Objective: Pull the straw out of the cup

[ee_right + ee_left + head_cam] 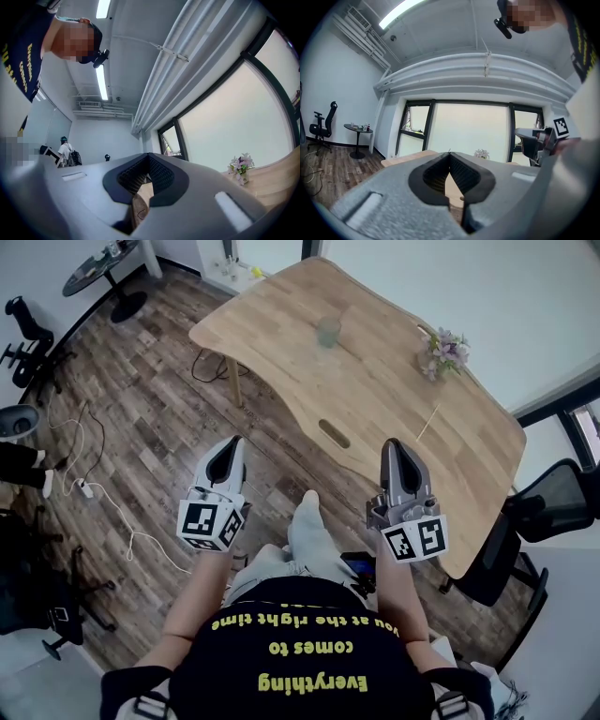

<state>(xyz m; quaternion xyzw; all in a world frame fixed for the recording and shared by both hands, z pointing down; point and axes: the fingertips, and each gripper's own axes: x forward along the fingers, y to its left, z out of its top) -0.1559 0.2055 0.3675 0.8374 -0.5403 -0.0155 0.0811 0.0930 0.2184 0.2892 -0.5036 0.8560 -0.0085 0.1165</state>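
One cup (pixel 328 331), one straw (pixel 428 422), one table (pixel 281 324) — left gripper (pixel 233 444), right gripper (pixel 394 447), both jaws together, empty

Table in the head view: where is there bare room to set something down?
Widest bare wood: between the cup and the oval slot, out to the left edge. Also free: the wood between the straw and the near right corner. Busiest: the far right, where flowers and straw sit close.

matt pale wood table (pixel 375 399), translucent cup (pixel 328 331), dark wood-grain floor (pixel 141 427)
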